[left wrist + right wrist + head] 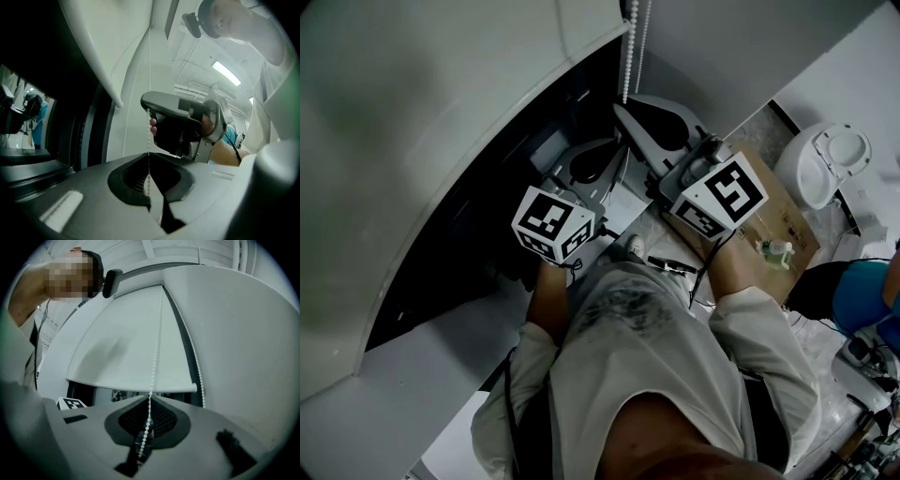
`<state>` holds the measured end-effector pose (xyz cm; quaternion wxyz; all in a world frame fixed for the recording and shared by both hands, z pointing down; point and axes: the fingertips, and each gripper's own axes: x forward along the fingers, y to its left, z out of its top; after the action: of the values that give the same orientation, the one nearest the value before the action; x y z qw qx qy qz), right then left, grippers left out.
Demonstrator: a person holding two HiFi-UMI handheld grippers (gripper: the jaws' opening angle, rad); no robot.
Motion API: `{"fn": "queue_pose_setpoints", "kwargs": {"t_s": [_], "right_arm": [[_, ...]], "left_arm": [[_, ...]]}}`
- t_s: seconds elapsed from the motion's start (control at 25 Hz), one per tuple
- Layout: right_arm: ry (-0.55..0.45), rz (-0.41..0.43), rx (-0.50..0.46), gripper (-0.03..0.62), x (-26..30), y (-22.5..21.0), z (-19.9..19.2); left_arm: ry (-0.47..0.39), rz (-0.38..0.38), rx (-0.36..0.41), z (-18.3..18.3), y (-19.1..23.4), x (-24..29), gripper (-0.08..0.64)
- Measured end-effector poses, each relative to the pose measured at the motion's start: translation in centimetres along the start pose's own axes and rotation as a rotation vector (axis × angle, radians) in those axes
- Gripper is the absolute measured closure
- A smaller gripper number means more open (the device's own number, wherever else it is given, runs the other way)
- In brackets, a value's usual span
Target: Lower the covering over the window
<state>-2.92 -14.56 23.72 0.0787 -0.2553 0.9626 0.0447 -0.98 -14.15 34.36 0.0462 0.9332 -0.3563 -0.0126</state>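
Both grippers clenched on the blind's bead chain, the blind only partly down.

The left gripper point(149, 157) has its jaws shut on the bead chain point(149, 70), which drops straight from the top of its view into the meeting tips. The right gripper point(150, 397) grasps the same strand higher up: in the left gripper view it sits at centre frame just above the left jaws, and in its own view the chain runs between jaws pressed together on it. A second strand hangs free to the right. The white roller blind point(131, 348) fills the upper middle of the right gripper view, its bottom bar point(131, 384) just above the jaws. A dark strip of window point(93, 395) lies uncovered beneath. In the head view the blind takes the upper left, with the dark window opening running diagonally below it.
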Motion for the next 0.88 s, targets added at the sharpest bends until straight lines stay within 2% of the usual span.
{"fn": "queue_pose_setpoints", "kwargs": {"t_s": [0.28,0.88], "right_arm": [[0.039,0.004,-0.025,0.571,0.1,0.2,-1.0],[0.139,0.003,0.043,0.571,-0.9,0.7,-6.9]], "left_arm": [[0.018,0.002,-0.006,-1.0,0.0,0.1,0.546],[0.111,0.009,-0.084,-7.0,-0.1,-0.4,0.546]]}}
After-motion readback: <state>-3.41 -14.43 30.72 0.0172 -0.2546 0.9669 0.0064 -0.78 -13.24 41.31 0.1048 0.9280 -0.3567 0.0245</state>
